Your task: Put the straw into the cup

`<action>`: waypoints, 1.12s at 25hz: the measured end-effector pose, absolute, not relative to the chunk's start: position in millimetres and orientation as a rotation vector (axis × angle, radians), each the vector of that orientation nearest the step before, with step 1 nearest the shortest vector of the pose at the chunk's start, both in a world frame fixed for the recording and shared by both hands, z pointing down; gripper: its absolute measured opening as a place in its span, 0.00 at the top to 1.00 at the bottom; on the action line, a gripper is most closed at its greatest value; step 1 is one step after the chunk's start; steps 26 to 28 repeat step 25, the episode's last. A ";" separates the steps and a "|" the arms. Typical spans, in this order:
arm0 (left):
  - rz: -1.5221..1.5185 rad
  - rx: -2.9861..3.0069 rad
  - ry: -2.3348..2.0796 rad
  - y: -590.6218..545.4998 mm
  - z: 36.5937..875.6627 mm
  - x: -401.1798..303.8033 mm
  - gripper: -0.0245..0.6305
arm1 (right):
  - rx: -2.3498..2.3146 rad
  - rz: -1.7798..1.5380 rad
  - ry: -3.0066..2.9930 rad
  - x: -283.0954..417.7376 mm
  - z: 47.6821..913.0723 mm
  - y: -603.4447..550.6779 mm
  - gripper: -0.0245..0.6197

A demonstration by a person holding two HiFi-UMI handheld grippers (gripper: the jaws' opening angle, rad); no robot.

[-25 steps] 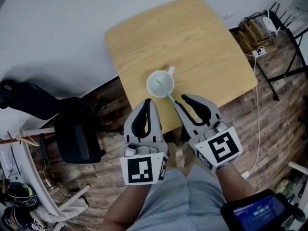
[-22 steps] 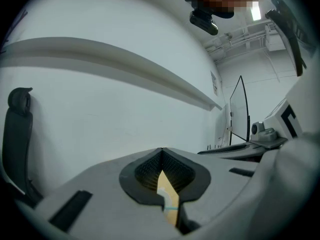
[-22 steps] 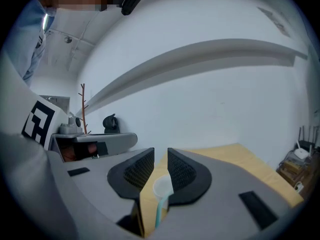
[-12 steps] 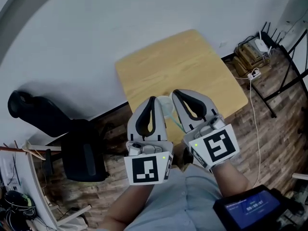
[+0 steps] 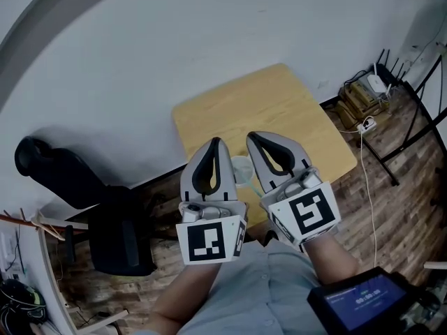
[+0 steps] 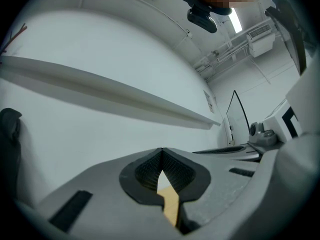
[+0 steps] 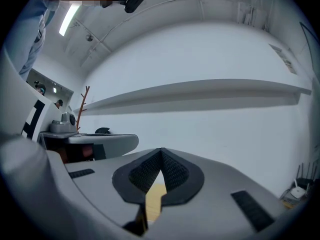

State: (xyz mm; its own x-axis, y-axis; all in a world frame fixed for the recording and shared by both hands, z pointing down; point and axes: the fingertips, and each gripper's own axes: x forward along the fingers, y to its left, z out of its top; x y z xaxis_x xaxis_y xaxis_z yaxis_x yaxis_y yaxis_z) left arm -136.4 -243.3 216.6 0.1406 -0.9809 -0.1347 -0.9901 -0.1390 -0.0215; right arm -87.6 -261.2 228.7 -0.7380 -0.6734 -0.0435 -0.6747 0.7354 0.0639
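1. Cup (image 5: pixel 242 167): pale, only a sliver in sight in the head view, between the two tools. It stands on the table near the edge closest to the person.
2. Straw: not to be made out in any view. If it is in the cup, the tools hide it. Neither tool carries it.
3. Left tool (image 5: pixel 213 144): jaws together at the tips with nothing between them. Only a strip of table wood shows through the pad hollow in the left gripper view.
4. Right tool (image 5: pixel 254 138): likewise closed and empty, held just beside the left one.
5. Both tools are held above the table and aimed at the wall (image 5: pixel 174 40). This reads as a rest pose rather than a grasp, and suggests the placing is done.
6. Table (image 5: pixel 279 110): light wood, otherwise bare.
7. Surroundings: a black chair (image 5: pixel 105 208) to the left, on a plank floor (image 5: pixel 391 201).
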 end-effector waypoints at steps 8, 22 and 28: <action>0.153 -2.294 1.974 -245.6 215.3 -138.4 0.97 | -1.135 0.110 2.878 -88.5 223.4 -264.6 0.96; 0.148 -2.297 1.978 -246.6 218.1 -138.4 0.97 | -1.123 0.118 2.893 -89.0 227.1 -265.6 0.96; 0.149 -2.297 1.975 -246.4 218.8 -137.4 0.97 | -1.121 0.118 2.892 -88.3 227.8 -265.7 0.96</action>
